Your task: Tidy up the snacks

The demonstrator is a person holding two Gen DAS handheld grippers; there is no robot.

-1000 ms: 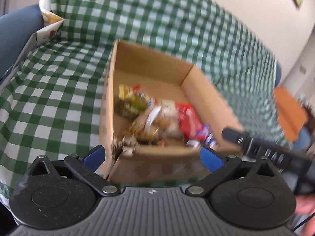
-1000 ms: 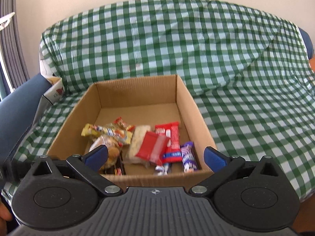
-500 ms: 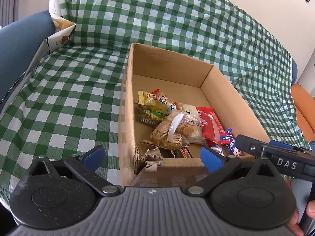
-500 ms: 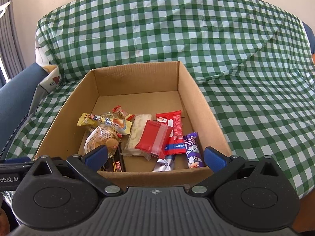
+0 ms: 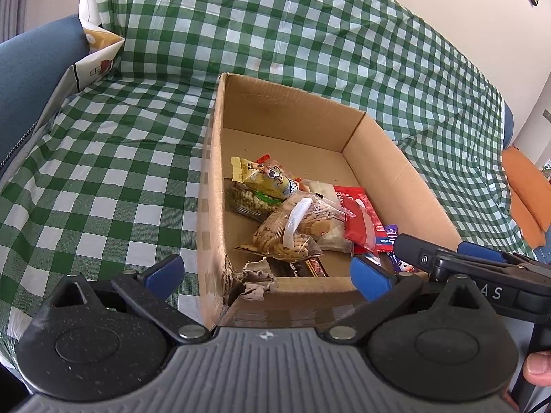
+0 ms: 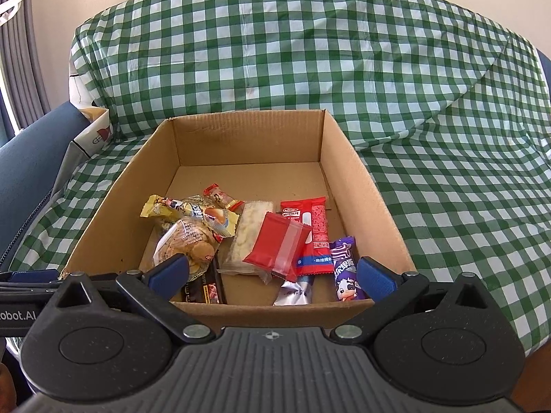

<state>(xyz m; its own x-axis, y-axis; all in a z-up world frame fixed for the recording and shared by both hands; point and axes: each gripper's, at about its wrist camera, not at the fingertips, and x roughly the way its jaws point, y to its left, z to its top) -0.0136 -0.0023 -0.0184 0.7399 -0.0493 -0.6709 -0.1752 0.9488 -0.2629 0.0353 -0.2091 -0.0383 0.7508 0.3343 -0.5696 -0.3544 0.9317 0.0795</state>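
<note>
An open cardboard box (image 6: pixel 365 179) (image 5: pixel 406 175) sits on a green checked cloth and holds several wrapped snacks. Among them are a yellow packet (image 6: pixel 193 211) (image 5: pixel 265 177), a clear biscuit bag (image 6: pixel 187 244) (image 5: pixel 296 227), a red pouch (image 6: pixel 277 244), a red bar (image 6: pixel 318 227) (image 5: pixel 361 220) and a purple milk candy (image 6: pixel 346 268). My left gripper (image 5: pixel 267 270) is open and empty at the box's near left corner. My right gripper (image 6: pixel 272 272) is open and empty over the box's near wall; it also shows in the left wrist view (image 5: pixel 447 261).
The checked cloth (image 6: pixel 344 51) (image 5: pixel 103 186) drapes over a sofa seat and back. A blue armrest (image 5: pixel 31 79) (image 6: pixel 24 165) and a white printed bag (image 5: pixel 98 55) (image 6: pixel 93 130) are at the left. An orange cushion (image 5: pixel 527 192) lies at the right.
Both grippers have moved closer to the box and a little lower. Both stay open. The snacks have not moved.
</note>
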